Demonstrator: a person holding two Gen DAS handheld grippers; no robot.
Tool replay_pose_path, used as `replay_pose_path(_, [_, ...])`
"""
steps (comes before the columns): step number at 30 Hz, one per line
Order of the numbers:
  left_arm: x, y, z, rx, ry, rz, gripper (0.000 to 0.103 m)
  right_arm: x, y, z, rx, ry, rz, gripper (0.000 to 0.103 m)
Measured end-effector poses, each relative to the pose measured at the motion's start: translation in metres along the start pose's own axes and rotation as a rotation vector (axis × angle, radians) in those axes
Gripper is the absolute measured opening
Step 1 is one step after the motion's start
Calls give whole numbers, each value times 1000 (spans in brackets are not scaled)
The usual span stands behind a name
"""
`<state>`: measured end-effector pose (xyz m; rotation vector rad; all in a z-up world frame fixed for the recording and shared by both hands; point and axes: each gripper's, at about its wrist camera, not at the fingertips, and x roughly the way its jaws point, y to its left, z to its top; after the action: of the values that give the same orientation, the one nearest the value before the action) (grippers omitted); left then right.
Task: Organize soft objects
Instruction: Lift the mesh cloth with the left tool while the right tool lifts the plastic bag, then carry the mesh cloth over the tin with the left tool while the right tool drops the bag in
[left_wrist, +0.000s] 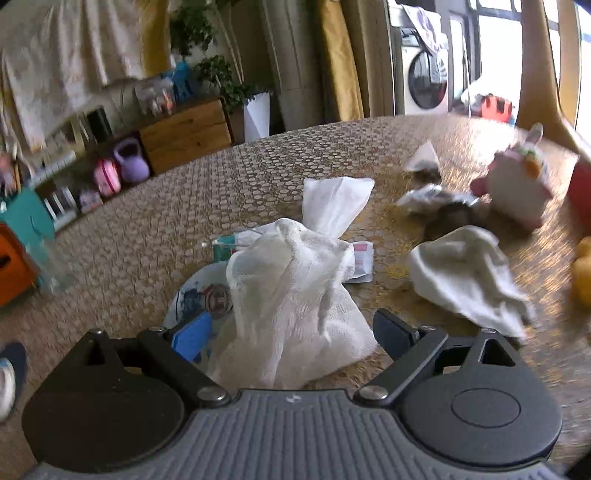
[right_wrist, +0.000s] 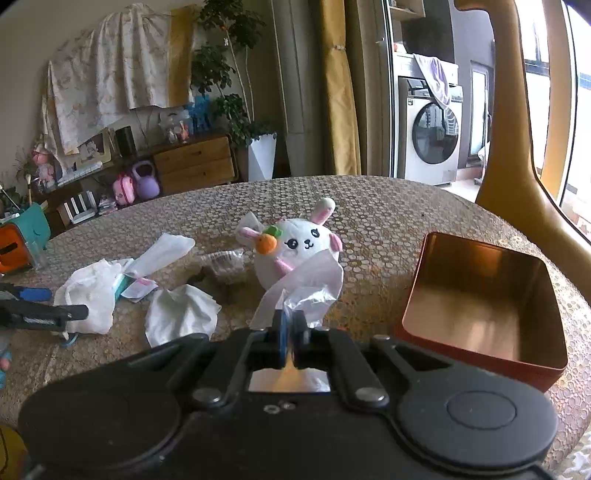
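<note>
Between the left gripper's (left_wrist: 291, 336) wide-apart jaws lies gauze cloth (left_wrist: 291, 295); right gripper (right_wrist: 290, 325) pinches tissue (right_wrist: 306, 288).

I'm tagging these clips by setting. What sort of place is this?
Probably a lived-in home: a washing machine by the window, a wooden dresser with houseplants, and a round table.

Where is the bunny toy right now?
In the right wrist view the bunny toy sits mid-table, just beyond the tissue pinched in the right gripper, left of the open tin box.
</note>
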<state>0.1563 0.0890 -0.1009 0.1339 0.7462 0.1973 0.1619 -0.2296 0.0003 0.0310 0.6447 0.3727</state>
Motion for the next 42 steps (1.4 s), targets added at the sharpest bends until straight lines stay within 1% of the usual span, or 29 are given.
replay_pose_path(2, [8, -6, 0, 38, 4, 20, 95, 1, 0, 0, -2, 3, -3, 4])
replay_pose_path(4, [16, -10, 1, 56, 17, 46, 95, 1, 1, 0, -3, 6, -4, 4])
replay_pose_path(7, [24, -8, 0, 48, 34, 79, 94, 2, 2, -1, -5, 13, -7, 4])
replay_pose_path(8, [26, -6, 0, 38, 37, 81, 92, 2, 2, -1, -7, 15, -8, 4])
replay_pose_path(9, [26, -5, 1, 28, 41, 80, 84, 2, 2, -1, -9, 17, -8, 4])
replay_pose_path(10, [27, -3, 1, 20, 51, 80, 69, 2, 2, -2, -11, 19, -9, 4])
replay_pose_path(11, [28, -2, 1, 15, 61, 82, 61, 3, 3, -1, -13, 21, -10, 4])
replay_pose_path(12, [29, 0, 2, 6, 68, 84, 51, 3, 3, -2, -17, 24, -11, 4])
replay_pose_path(13, [28, 3, 2, -9, 70, 83, 45, 3, 3, -2, -19, 26, -13, 4])
replay_pose_path(14, [26, 4, 3, -21, 66, 79, 41, 3, 3, -2, -21, 28, -13, 4])
replay_pose_path(15, [25, 7, 3, -30, 62, 72, 33, 2, 3, -2, -23, 28, -14, 4])
replay_pose_path(17, [20, 9, 5, -31, 54, 65, 24, 2, 2, -3, -23, 27, -16, 5])
replay_pose_path(18, [19, 9, 7, -29, 49, 56, 16, 1, 2, -3, -22, 27, -16, 5])
replay_pose_path(19, [16, 10, 8, -33, 45, 47, 13, 0, 2, -3, -22, 26, -16, 5])
replay_pose_path(22, [9, 18, 17, -89, 39, -1, 9, -2, 1, -3, -20, 22, -14, 5])
replay_pose_path(24, [2, 25, 24, -142, 35, -43, 8, -5, 1, -2, -19, 16, -12, 5])
replay_pose_path(28, [-15, 35, 39, -225, 17, -105, 8, -13, -2, 0, -15, -2, -10, 5])
replay_pose_path(31, [-32, 38, 54, -266, -3, -154, 8, -19, -7, 2, -11, -13, -7, 5])
replay_pose_path(37, [-63, 21, 81, -261, -38, -248, 8, -34, -23, 9, 4, -28, -13, 5])
replay_pose_path(40, [-76, 4, 94, -238, -55, -296, 8, -43, -33, 14, 9, -48, -21, 5])
replay_pose_path(42, [-82, -10, 105, -226, -56, -343, 8, -49, -39, 18, 10, -63, -31, 5])
